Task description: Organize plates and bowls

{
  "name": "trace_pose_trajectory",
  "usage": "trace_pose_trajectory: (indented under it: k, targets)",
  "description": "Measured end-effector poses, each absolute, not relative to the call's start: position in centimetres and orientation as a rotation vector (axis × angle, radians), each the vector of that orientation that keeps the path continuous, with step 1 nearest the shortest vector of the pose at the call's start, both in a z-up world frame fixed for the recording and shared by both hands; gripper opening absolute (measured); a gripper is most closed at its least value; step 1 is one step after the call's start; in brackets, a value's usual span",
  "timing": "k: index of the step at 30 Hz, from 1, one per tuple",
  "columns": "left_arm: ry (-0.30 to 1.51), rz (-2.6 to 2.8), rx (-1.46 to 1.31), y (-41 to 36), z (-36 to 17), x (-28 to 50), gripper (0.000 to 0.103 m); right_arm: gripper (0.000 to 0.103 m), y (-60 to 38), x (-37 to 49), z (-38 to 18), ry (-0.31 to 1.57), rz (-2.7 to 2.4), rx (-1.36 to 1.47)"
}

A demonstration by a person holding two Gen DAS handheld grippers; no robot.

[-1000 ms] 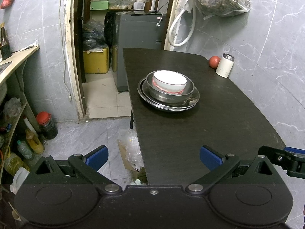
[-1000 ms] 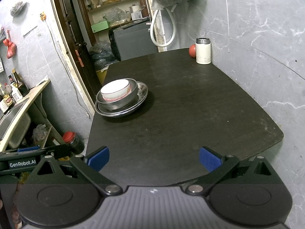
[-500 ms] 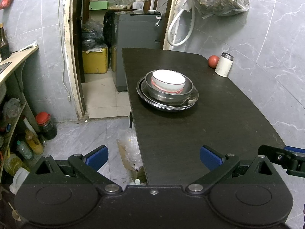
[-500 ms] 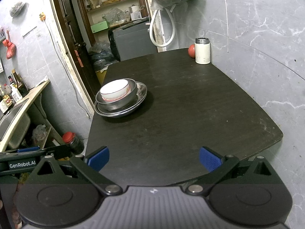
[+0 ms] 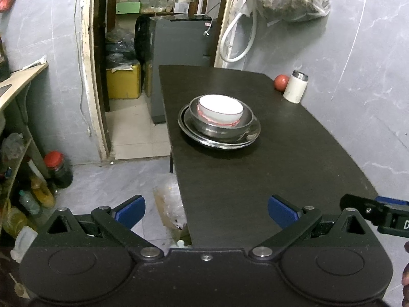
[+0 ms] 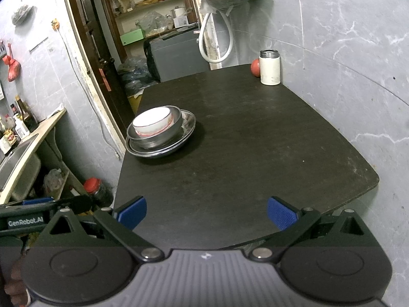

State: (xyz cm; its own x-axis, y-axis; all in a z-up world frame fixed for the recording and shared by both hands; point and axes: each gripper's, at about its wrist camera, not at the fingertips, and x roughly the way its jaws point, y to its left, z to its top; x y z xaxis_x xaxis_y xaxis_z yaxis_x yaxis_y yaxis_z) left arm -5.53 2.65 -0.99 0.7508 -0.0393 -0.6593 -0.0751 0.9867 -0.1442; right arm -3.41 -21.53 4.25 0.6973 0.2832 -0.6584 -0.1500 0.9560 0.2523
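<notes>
While both grippers hang back at the near end, the dark wooden table (image 5: 255,168) fills the middle of each view, its far end butting against a grey cabinet (image 5: 179,48) in the doorway. On its left half, near the left edge, sits the 1 stack of dishes: a wide steel plate (image 5: 251,134) at the bottom, a steel bowl (image 5: 222,125) nested on it, and a white bowl with a red band (image 5: 220,107) inside that. In the right wrist view the same stack shows as plate (image 6: 188,130), steel bowl (image 6: 156,135) and white bowl (image 6: 153,121). At the far right corner, against the marble wall, a white canister with a metal lid (image 6: 269,67) stands upright, with a red tomato (image 6: 255,67) just beside it, touching or nearly so. The left gripper (image 5: 205,208) has its 2 blue-padded fingers spread wide with nothing between them, above the table's near left edge. The right gripper (image 6: 206,211) is likewise spread and empty, over the near end, well apart from the stack.
</notes>
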Motion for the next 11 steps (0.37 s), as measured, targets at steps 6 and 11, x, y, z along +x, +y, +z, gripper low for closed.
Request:
trace_pose_trajectory:
  k: [6, 11]
  targets:
    - [0.712, 0.019, -0.173, 2.84, -0.83, -5.61, 0.102, 0.103, -21.58, -3.43, 4.20, 0.763, 0.242, 0.186]
    - [0.715, 0.015, -0.168, 2.71, -0.87, -5.56, 0.102, 0.103, -21.71, -3.37, 4.01, 0.769, 0.238, 0.193]
